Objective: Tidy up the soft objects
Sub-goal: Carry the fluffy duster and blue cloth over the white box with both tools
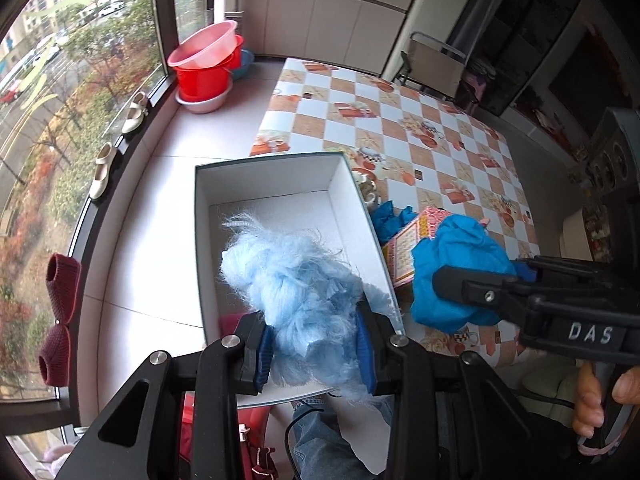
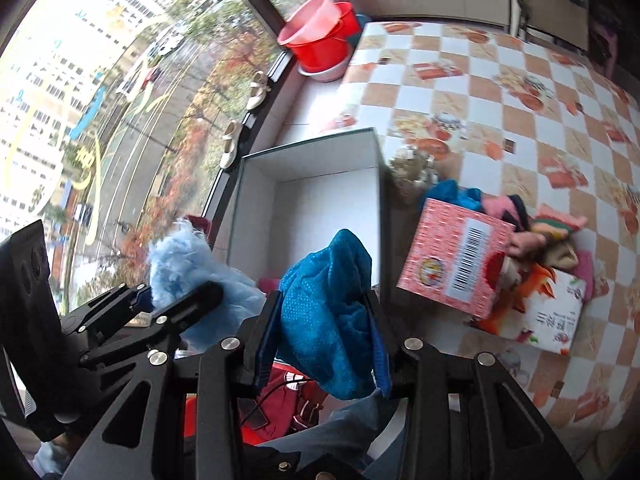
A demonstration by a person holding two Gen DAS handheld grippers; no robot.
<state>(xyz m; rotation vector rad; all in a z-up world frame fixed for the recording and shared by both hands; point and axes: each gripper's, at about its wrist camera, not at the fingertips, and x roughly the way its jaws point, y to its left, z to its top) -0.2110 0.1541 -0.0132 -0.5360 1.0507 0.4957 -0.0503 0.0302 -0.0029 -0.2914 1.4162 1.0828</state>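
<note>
My left gripper (image 1: pixel 316 354) is shut on a fluffy light-blue soft item (image 1: pixel 296 288), held above the near end of an open white box (image 1: pixel 276 216). The same item shows at the left of the right wrist view (image 2: pixel 188 264). My right gripper (image 2: pixel 322 344) is shut on a bright blue soft cloth (image 2: pixel 328 308), held just right of the box's near corner; the cloth also shows in the left wrist view (image 1: pixel 456 276). The white box (image 2: pixel 320 208) holds nothing visible. A pink carton (image 2: pixel 456 260) with more soft items (image 2: pixel 536 236) stands right of the white box.
The checked tablecloth (image 1: pixel 400 128) covers the table. A white flowered box (image 2: pixel 548 312) lies by the pink carton. Red and pink basins (image 1: pixel 206 66) stand on the sill beside shoes (image 1: pixel 134 114). Dark red slippers (image 1: pixel 60 312) lie at the left.
</note>
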